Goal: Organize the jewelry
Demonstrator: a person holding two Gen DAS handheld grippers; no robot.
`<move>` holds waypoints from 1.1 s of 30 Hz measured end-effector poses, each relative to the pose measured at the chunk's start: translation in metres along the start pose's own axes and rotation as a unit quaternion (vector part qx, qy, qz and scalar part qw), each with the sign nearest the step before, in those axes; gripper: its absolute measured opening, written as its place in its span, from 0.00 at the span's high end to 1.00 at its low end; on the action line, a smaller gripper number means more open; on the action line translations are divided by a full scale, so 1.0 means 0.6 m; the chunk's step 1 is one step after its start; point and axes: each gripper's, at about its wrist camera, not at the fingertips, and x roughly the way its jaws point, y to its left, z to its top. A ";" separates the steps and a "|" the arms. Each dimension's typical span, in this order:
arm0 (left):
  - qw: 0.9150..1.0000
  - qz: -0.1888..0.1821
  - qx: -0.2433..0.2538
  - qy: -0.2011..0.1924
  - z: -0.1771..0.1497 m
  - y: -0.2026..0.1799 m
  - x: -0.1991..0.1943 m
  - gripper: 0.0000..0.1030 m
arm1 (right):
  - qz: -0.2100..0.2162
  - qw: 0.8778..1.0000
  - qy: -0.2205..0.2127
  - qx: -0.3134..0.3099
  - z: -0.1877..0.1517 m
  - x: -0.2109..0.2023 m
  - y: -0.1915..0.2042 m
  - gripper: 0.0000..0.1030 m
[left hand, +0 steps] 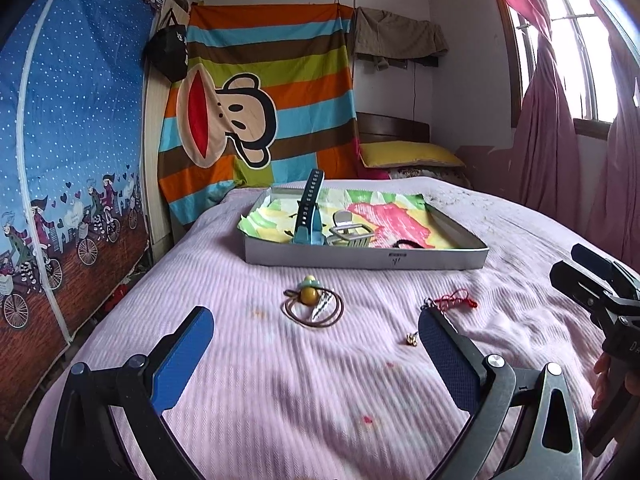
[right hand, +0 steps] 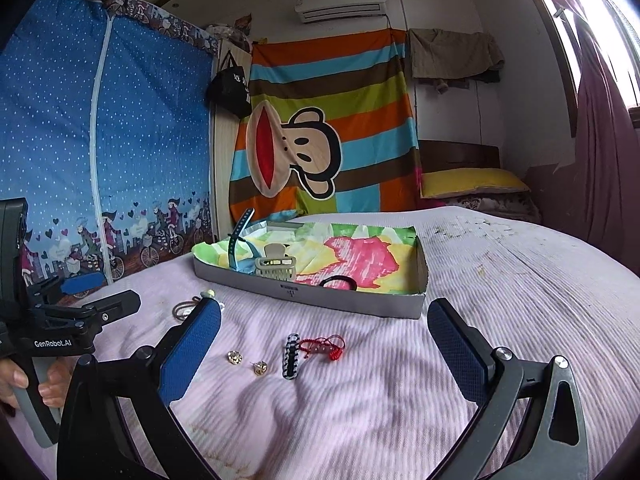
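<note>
While both hovered over the pink bed cover [right hand: 500, 280], this was how things sat:

Left gripper [left hand: 316, 344]: fingers spread wide, holding nothing.
Right gripper [right hand: 324, 356]: fingers just as wide apart, nothing between them either.
Ahead of the left fingers: brown hair tie [left hand: 314, 309] with a yellow bead, lying on the bed, not touching them.
By the left gripper's right finger: red string bracelet [left hand: 456, 299] just past its tip, one gold earring [left hand: 412, 338] just beside its inner face.
Between the right fingers: two gold earrings [right hand: 235, 357], a black-and-white braided bracelet [right hand: 291, 357] and the red one touching it, all loose on the bed.
Further ahead of both: grey tray [left hand: 360, 259] lined with colourful paper, already holding a blue watch strap [left hand: 309, 210], a grey claw clip [left hand: 350, 232] and a black hair tie [right hand: 338, 281].
</note>
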 end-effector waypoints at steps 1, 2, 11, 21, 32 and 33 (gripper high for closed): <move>1.000 0.000 0.000 0.002 -0.002 0.000 0.001 0.00 | 0.000 1.000 0.002 -0.002 -0.001 0.001 0.001 0.01; 1.000 -0.001 0.000 0.004 -0.002 0.001 0.002 0.00 | -0.001 1.000 0.004 -0.003 -0.003 0.003 0.001 0.01; 1.000 -0.014 0.010 0.024 -0.005 -0.001 0.013 0.00 | 0.001 1.000 0.024 -0.007 -0.017 0.015 -0.001 0.01; 0.998 -0.042 0.013 0.055 -0.004 -0.002 0.032 0.01 | 0.022 0.998 0.065 0.001 -0.024 0.041 -0.012 0.02; 0.988 -0.105 0.019 0.111 -0.005 -0.017 0.066 0.38 | 0.078 0.988 0.137 0.002 -0.039 0.097 -0.007 0.49; 0.987 -0.113 0.018 0.117 -0.004 -0.019 0.070 0.43 | 0.085 0.986 0.146 0.000 -0.041 0.103 -0.005 0.52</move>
